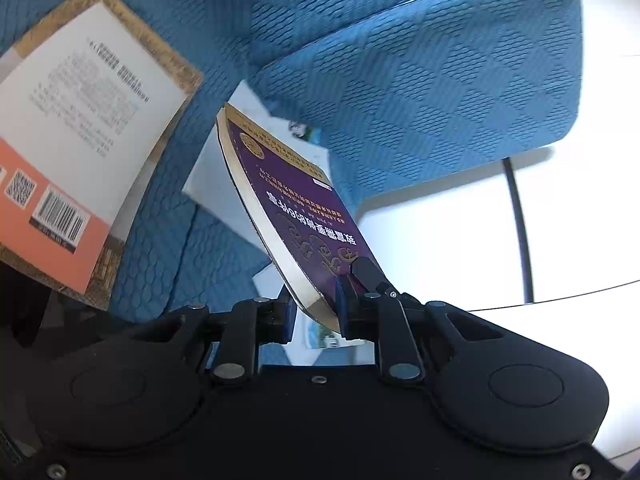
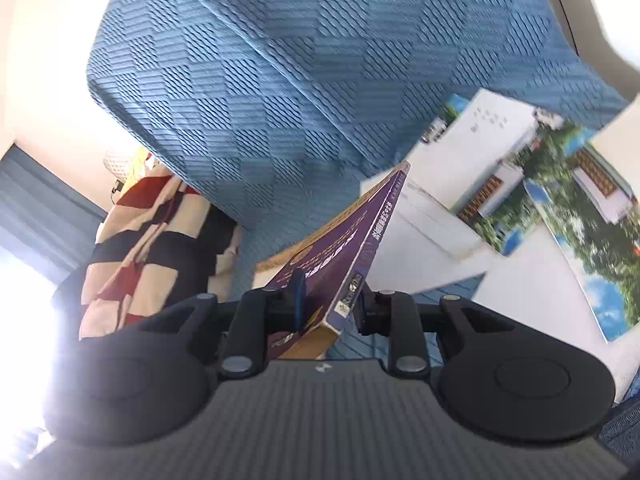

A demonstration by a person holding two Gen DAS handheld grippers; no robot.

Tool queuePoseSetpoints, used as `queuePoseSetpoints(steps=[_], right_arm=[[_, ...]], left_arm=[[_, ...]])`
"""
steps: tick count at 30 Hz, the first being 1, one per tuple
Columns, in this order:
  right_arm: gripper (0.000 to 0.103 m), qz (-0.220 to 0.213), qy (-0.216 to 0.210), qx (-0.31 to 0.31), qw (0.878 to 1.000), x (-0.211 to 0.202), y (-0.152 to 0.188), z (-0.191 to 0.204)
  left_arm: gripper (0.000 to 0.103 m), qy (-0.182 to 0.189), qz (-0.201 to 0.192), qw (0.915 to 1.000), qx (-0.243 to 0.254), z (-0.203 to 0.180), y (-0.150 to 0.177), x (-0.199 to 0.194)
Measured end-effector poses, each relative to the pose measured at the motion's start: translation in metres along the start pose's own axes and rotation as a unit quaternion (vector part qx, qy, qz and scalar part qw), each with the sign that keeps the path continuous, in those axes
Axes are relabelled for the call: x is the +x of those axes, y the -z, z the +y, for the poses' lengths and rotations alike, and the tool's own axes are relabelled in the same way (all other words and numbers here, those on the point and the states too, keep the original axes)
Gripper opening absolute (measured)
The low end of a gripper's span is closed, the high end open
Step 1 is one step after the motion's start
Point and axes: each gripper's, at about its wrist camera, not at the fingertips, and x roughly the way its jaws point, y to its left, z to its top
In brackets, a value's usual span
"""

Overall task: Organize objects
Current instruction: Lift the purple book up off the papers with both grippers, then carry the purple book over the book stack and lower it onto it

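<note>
In the left wrist view a purple book (image 1: 288,200) with a gold-edged cover and pale page edges juts up and away, lifted off the blue sofa (image 1: 400,80). My left gripper (image 1: 320,304) is shut on its near corner, one pad on each cover. In the right wrist view my right gripper (image 2: 332,304) is shut on a purple book (image 2: 344,240) seen spine-on, tilted up to the right. I cannot tell whether both views show the same book. A second book (image 1: 80,140), with a white and orange back cover and a barcode, stands tilted at the left.
Glossy brochures (image 2: 560,200) and white sheets (image 1: 224,168) lie on the sofa seat under the book. A red, black and beige checked cloth (image 2: 140,240) sits beside the sofa arm (image 2: 280,80). A thin black leg (image 1: 520,220) stands on the white floor (image 1: 440,240).
</note>
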Motion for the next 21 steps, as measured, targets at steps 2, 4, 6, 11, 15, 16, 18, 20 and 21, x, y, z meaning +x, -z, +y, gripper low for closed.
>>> queuePoseSetpoints(steps=[2, 4, 6, 11, 15, 16, 18, 20, 21], right_arm=[[0.028, -0.007, 0.0, -0.006, 1.0, -0.004, -0.004, 0.012], [0.028, -0.014, 0.0, -0.01, 1.0, -0.006, -0.007, 0.024], [0.028, -0.02, 0.0, -0.009, 1.0, -0.007, -0.009, 0.034], [0.028, -0.029, -0.006, -0.016, 0.999, -0.006, -0.013, 0.059], [0.028, -0.034, -0.008, -0.025, 0.999, -0.003, -0.012, 0.08], [0.028, -0.035, -0.008, -0.026, 0.999, -0.001, -0.011, 0.084], [0.028, -0.037, -0.011, -0.029, 0.999, 0.002, -0.01, 0.092], [0.028, -0.037, -0.011, -0.033, 0.999, 0.006, -0.008, 0.101], [0.028, -0.037, -0.011, -0.034, 0.999, 0.008, -0.007, 0.105]], left_arm=[[0.019, 0.006, -0.003, 0.9999, 0.01, -0.006, -0.003, -0.008], [0.019, 0.014, -0.006, 0.9998, 0.016, -0.01, -0.006, -0.016], [0.019, 0.02, -0.01, 0.9995, 0.021, -0.014, -0.011, -0.025], [0.02, 0.027, -0.019, 0.9989, 0.032, -0.022, -0.024, -0.048], [0.02, 0.032, -0.021, 0.9986, 0.037, -0.023, -0.035, -0.067], [0.02, 0.033, -0.021, 0.9985, 0.039, -0.022, -0.037, -0.071], [0.02, 0.035, -0.022, 0.9982, 0.042, -0.021, -0.042, -0.08], [0.02, 0.036, -0.025, 0.998, 0.044, -0.02, -0.046, -0.087], [0.02, 0.036, -0.026, 0.998, 0.045, -0.019, -0.049, -0.091]])
